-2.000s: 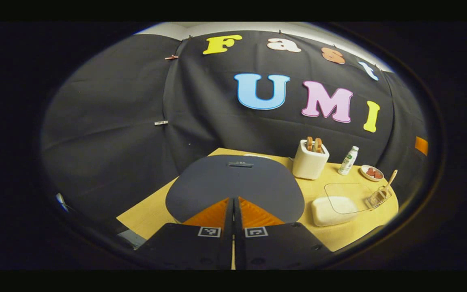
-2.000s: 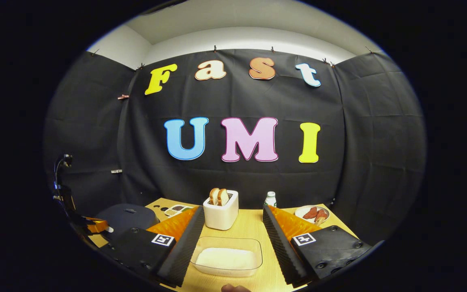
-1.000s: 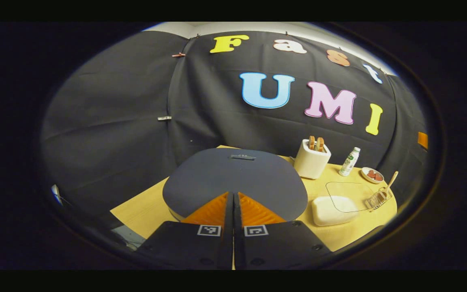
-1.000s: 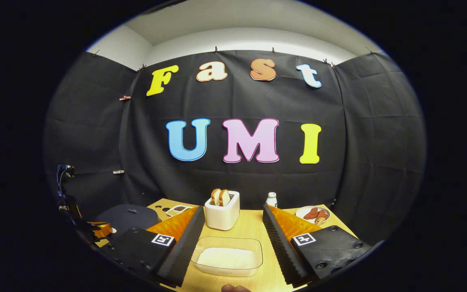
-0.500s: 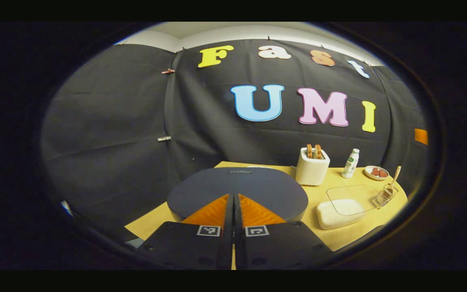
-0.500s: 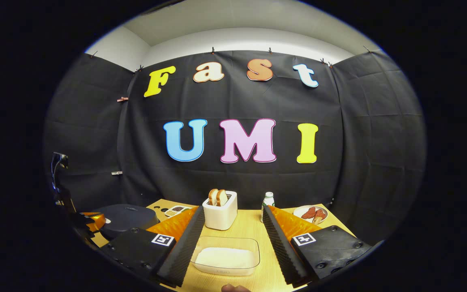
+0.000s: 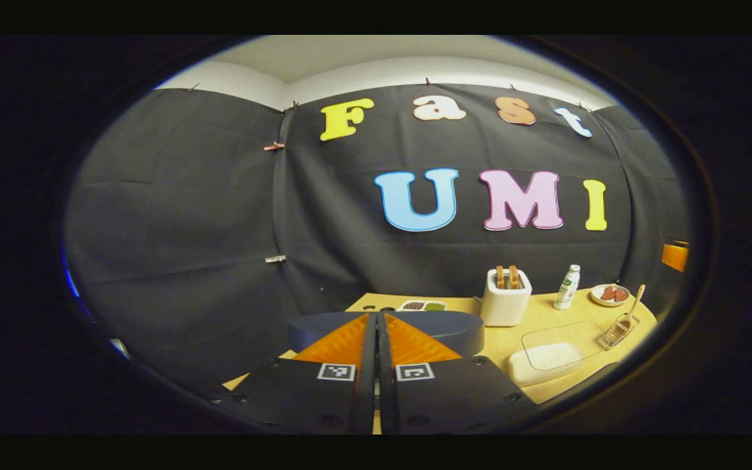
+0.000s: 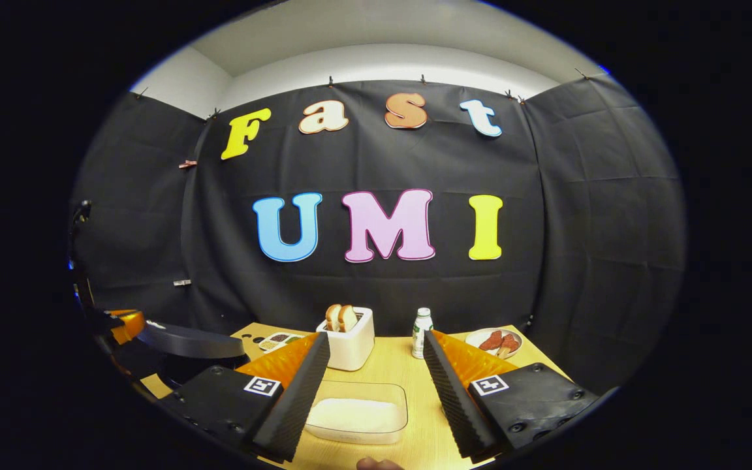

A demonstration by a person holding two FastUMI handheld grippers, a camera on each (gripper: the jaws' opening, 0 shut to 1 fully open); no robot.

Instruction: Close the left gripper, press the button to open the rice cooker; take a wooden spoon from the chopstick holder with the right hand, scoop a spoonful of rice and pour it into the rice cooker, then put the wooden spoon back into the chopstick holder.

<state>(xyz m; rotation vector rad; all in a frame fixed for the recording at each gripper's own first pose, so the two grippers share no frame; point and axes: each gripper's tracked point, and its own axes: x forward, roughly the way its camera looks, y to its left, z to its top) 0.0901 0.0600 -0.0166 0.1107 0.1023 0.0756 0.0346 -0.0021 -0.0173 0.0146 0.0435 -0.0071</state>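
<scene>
The dark navy rice cooker sits at the table's left end. In the right gripper view its lid stands lifted a little, with a dark gap under it. My left gripper is shut with nothing in it, its orange fingers level with the lid's near edge. The same gripper appears at the lid's left rim in the right gripper view. My right gripper is open above the clear box of white rice. The wooden spoon stands in the wire chopstick holder at the far right.
On the wooden table stand a white toaster with bread, a small bottle, a plate of food and a small tray of grains. The rice box lies between cooker and holder.
The cooker lid has lifted from flat to slightly raised. My left gripper has risen and tilted up, so the lid now looks edge-on. The right gripper stays open and has barely moved.
</scene>
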